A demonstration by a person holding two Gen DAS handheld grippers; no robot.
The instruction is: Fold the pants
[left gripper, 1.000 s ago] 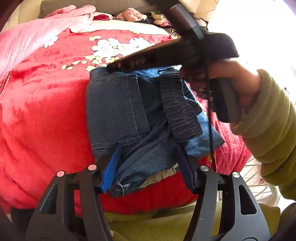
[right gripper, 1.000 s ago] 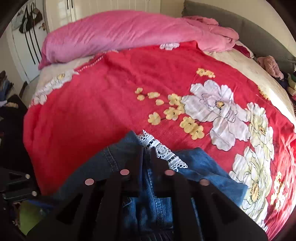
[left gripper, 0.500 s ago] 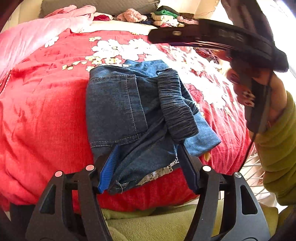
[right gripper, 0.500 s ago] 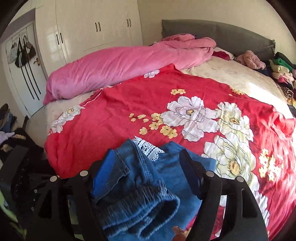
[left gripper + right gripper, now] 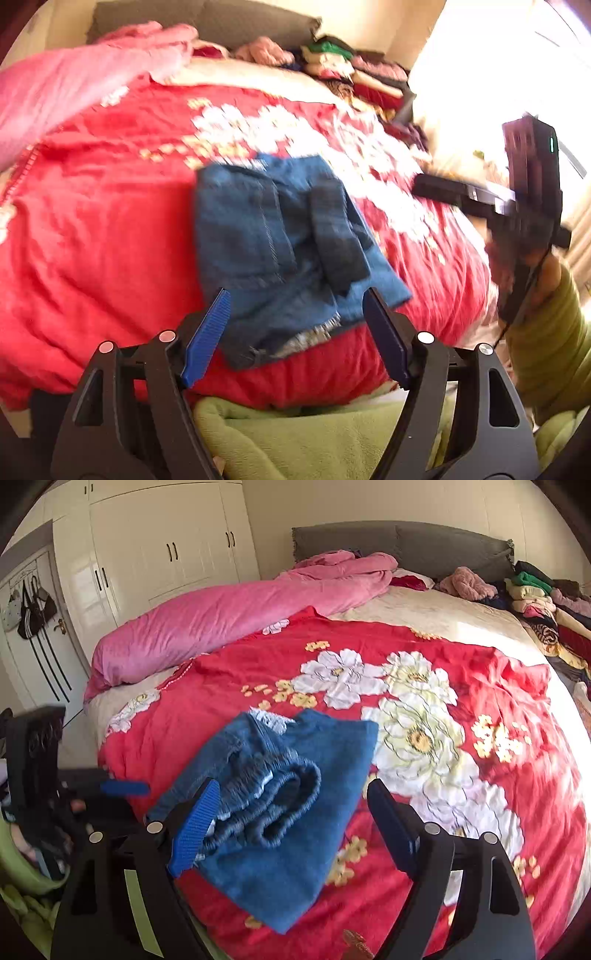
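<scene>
Bedding covers most of both views: a red floral quilt (image 5: 424, 716) lies over the bed (image 5: 424, 605), with one rolled pink duvet (image 5: 229, 624) along its far side and a grey headboard (image 5: 399, 542) behind. White wardrobes (image 5: 155, 554) line the wall, bags (image 5: 31, 613) hang on a door, and a stack of clothes (image 5: 539, 598) sits at the bed's far corner. One pair of jeans (image 5: 280, 236), folded into a compact bundle, rests on the quilt near the bed's front edge. Two grippers are in view. The left gripper (image 5: 295, 332) hangs just before the bundle's near hem, jaws opening, pads clear of the denim. The right gripper (image 5: 291, 830) stands over the elastic waistband, jaws opening too, gripping nothing. A green sleeve (image 5: 554, 339) shows behind the right gripper.
</scene>
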